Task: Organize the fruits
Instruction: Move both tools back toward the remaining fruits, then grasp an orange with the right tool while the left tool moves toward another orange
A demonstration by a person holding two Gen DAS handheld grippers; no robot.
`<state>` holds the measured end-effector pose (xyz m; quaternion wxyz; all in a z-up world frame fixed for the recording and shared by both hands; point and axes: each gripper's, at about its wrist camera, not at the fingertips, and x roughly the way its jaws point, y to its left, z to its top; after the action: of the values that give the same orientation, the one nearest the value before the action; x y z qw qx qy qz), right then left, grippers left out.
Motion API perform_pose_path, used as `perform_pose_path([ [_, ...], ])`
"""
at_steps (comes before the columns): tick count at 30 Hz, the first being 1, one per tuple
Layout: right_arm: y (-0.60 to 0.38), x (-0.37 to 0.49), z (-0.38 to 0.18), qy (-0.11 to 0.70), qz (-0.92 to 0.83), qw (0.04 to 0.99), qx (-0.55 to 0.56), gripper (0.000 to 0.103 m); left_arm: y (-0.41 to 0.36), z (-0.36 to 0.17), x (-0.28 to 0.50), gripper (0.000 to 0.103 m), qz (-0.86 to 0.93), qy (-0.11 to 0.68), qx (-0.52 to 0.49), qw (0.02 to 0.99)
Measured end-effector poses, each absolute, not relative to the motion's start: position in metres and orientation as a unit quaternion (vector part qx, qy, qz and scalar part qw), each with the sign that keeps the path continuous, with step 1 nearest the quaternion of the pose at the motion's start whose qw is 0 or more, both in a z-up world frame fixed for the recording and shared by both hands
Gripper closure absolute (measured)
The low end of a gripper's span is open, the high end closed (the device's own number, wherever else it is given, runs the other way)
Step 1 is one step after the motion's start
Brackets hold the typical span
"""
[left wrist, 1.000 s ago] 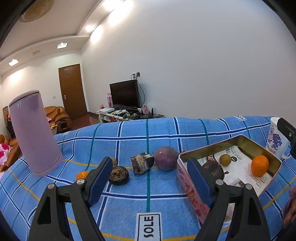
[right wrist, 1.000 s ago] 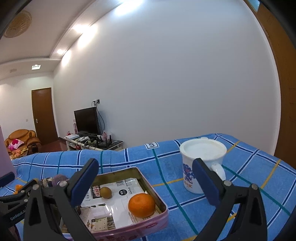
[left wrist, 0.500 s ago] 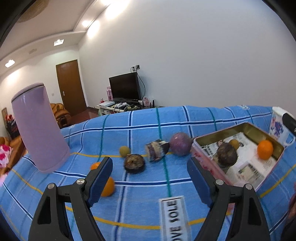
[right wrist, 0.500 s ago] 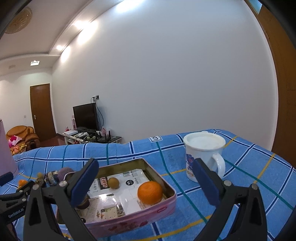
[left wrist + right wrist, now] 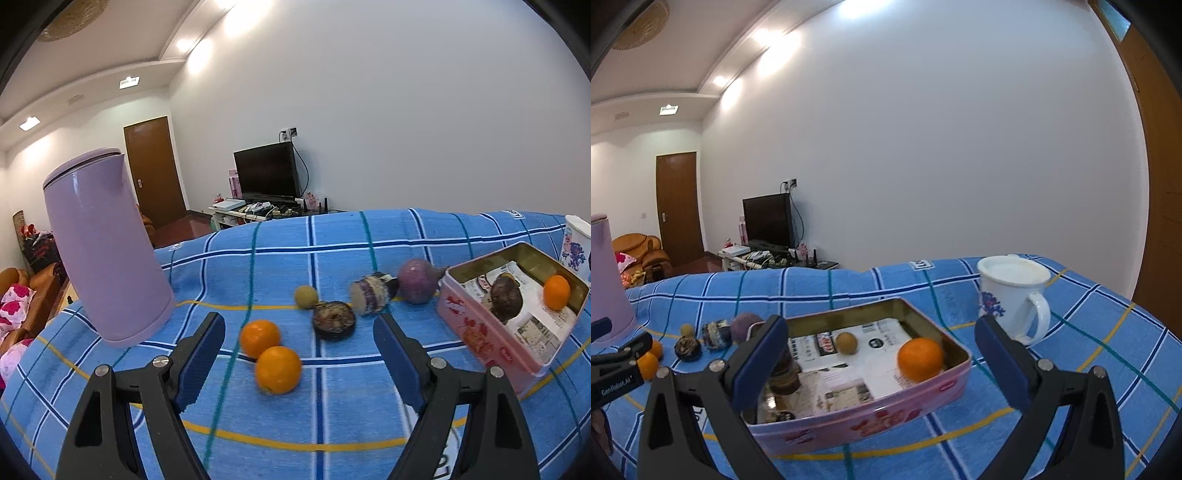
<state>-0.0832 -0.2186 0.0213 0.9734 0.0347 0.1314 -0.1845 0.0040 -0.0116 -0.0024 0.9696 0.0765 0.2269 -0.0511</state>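
The left gripper has its fingers spread wide and holds nothing. It hangs low over the blue checked cloth, and two oranges lie between its fingers, one touching the other. It looks lined up this way so that it can close on the nearer orange. An orange is round, so it has no long side and can be grabbed from any way.

More fruit waits on the cloth past the oranges. There is a small yellow-green fruit, a dark half fruit with its cut face up, and a short cut piece lying on its side. The cut piece has its long way going left to right, with its pale cut end pointing left. A round purple fruit sits just beside the pink tin.

The right gripper is wide open too, and empty. It waits above the near edge of the tin. The tin looks like the place where the fruit goes. Inside it already are an orange, a small brown fruit and a dark fruit. A white mug stands to the right of the tin, and a tall purple jug stands on the left.
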Motion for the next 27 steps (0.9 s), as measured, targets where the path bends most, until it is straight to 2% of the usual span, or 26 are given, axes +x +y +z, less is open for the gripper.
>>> perform_pose_path([
  [11, -0.17, -0.071, 0.02, 0.146, -0.157, 0.976, 0.028, 0.0, 0.022, -0.002, 0.012, 0.019, -0.039, 0.221, 0.071, 0.972],
  [27, -0.088, -0.032, 0.014, 0.17, -0.087, 0.982, 0.015, 0.0, 0.116, -0.006, 0.049, 0.019, 0.033, 0.248, 0.01, 0.968],
])
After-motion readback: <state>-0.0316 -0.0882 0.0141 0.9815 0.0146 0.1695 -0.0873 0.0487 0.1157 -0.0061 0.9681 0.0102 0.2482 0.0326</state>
